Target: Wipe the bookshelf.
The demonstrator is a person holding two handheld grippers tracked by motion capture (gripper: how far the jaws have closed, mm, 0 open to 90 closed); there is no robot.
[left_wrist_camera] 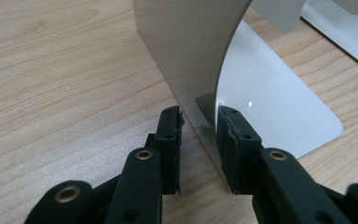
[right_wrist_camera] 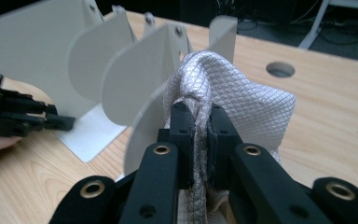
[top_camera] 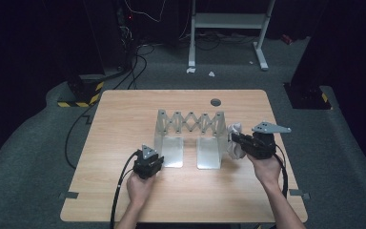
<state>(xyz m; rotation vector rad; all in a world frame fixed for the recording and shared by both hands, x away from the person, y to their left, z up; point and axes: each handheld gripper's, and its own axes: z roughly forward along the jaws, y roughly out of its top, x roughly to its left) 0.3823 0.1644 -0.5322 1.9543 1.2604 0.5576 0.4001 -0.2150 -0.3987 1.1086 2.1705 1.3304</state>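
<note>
The wooden bench (top_camera: 124, 191) carries a grey metal expanding file rack (top_camera: 190, 123), the landmark here. Its scissor lattice runs left to right across the bench in the high view, so the long axis lies crosswise to the person, and its divider plates stand upright with flat feet pointing toward the person.

At the right end of the rack, touching its outermost plate, hangs a white quilted cloth (right_wrist_camera: 242, 100). It is bunched and gathered upward, its long axis roughly vertical, the loose folds drooping below the grip. The right gripper (right_wrist_camera: 199, 126) is clamped tight on a pinch of this cloth, and in the high view it sits just right of the rack, raised off the bench.

At the rack's left end, the left gripper (left_wrist_camera: 199, 135) points at the near edge of the leftmost plate. Its jaws straddle the thin upright plate, and the pads sit close against the metal on both sides, holding it.

A round cable hole (top_camera: 215, 102) lies beyond the rack.
</note>
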